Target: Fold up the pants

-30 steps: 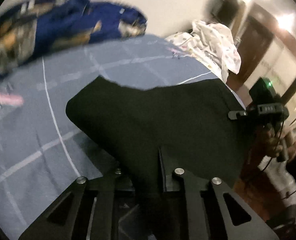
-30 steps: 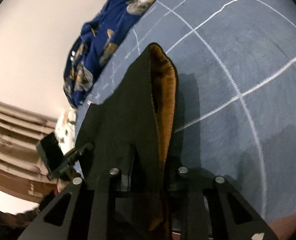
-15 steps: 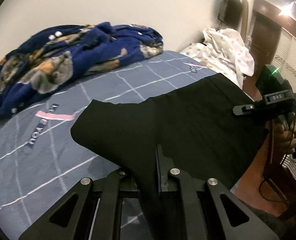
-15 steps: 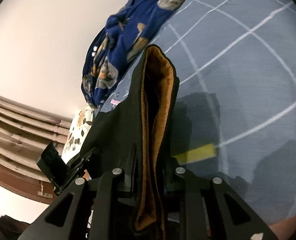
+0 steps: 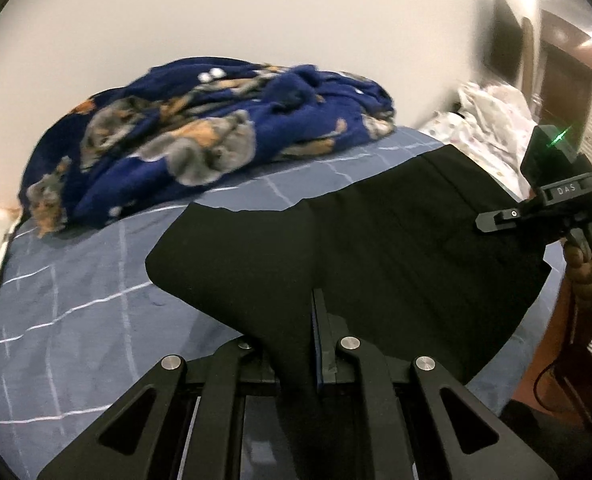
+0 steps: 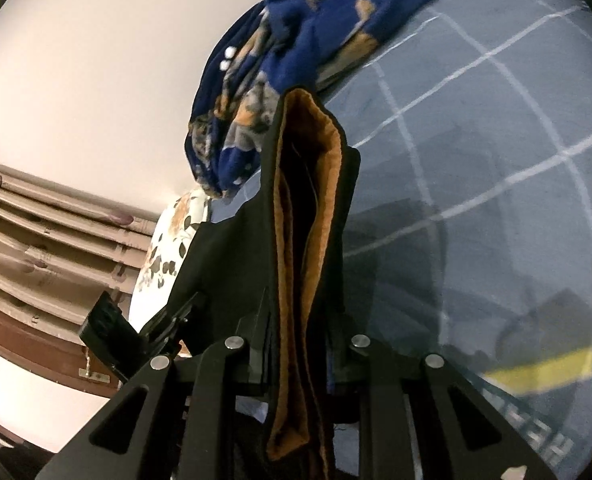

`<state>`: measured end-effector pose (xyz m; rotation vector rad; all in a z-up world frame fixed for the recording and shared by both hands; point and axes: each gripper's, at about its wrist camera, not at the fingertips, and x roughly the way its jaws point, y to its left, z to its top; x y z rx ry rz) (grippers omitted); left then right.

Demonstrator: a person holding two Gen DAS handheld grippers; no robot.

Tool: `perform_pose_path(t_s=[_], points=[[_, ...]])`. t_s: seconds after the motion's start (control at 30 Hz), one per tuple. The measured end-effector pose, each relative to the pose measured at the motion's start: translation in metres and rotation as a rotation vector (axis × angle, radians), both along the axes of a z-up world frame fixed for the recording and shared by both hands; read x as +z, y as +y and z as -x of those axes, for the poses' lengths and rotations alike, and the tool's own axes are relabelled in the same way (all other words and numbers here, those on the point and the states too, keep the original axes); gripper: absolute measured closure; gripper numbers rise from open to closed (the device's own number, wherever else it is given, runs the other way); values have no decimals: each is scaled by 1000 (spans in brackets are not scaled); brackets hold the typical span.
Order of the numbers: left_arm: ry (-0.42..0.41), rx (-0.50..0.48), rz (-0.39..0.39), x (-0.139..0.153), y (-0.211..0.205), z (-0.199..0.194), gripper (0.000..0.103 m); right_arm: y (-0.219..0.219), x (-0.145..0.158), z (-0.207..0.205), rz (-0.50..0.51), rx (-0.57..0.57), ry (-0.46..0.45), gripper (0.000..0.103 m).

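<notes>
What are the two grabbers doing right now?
Left gripper: shut on the black fabric pants.
Right gripper: shut on the pants' thick, orange-lined edge.

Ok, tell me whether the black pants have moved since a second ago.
Yes. The black pants have pulled back from the crumpled blue printed blanket, nearer the bed's edge.

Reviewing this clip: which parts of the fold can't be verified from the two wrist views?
- Left wrist: the left gripper pads are buried in the black pants.
- Left wrist: the right gripper tips are lost against the cloth.
- Right wrist: the pants' far end hides behind the orange-lined fold.
- Both views: the blue blanket is blurred.
</notes>
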<state>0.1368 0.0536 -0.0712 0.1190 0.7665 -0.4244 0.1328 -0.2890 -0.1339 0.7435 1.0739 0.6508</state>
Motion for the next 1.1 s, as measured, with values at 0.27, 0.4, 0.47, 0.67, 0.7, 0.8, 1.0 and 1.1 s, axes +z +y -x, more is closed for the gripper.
perform_pose_path(t_s=[0.27, 0.4, 0.47, 0.67, 0.7, 0.8, 1.0, 1.1], points=[[-18, 91, -6, -6, 60, -33, 93, 63, -1, -46, -7, 71, 1, 84], [-20, 132, -4, -11, 85, -52, 93, 93, -6, -72, -18, 95, 10, 84], [-20, 151, -2, -13, 97, -60, 93, 107, -8, -84, -24, 108, 11, 84], [-21, 191, -3, -19, 121, -74, 93, 135, -14, -105, -38, 138, 11, 84], [-21, 194, -3, -19, 124, -75, 93, 138, -15, -108, -39, 141, 12, 84], [-18, 200, -6, -22, 129, -78, 93, 142, -17, -111, -41, 148, 15, 84], [-16, 205, -7, -26, 134, -81, 93, 142, -19, -111, -43, 146, 20, 84], [-15, 207, -5, -27, 135, -83, 93, 142, -21, -112, -42, 145, 22, 84]])
